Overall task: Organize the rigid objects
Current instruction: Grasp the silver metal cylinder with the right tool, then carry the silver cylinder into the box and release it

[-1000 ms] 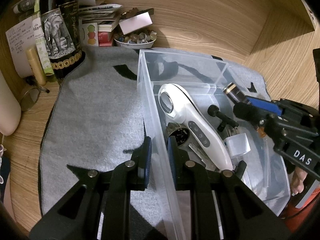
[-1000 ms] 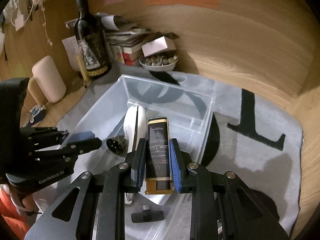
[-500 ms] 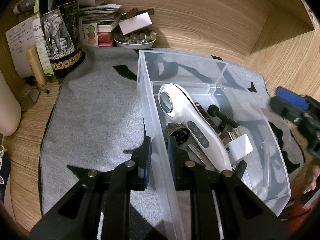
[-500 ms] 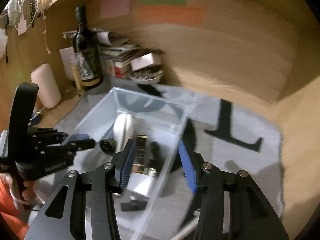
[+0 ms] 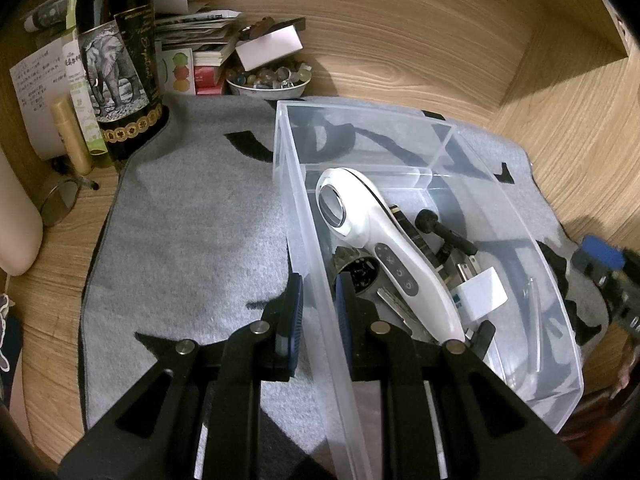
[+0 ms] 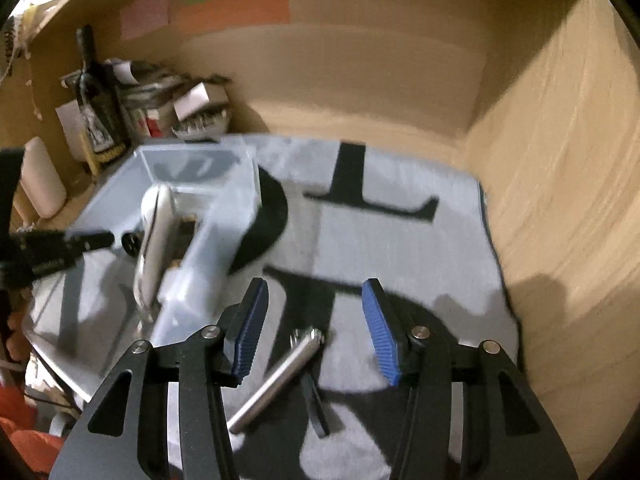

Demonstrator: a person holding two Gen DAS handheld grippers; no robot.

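A clear plastic bin (image 5: 520,216) sits on a grey mat (image 5: 192,216). It holds a white handheld device (image 5: 384,252), a dark flat lighter-like box, a white charger plug (image 5: 480,292), keys and a black rod. My left gripper (image 5: 318,304) is shut on the bin's left wall. My right gripper (image 6: 316,326) is open and empty above the mat, right of the bin (image 6: 216,216). A silver metal cylinder (image 6: 276,376) lies on the mat between its fingers, with a thin dark piece beside it.
A dark wine bottle (image 5: 116,60), papers, small boxes and a bowl of stones (image 5: 268,80) crowd the back left corner. A cream cylinder (image 6: 44,176) stands at the left. Wooden walls (image 6: 560,200) close in at the back and right.
My right gripper let go of the dark box in the bin, opened, and swung right, out over the mat and the silver cylinder. The left gripper has kept still on the bin wall.
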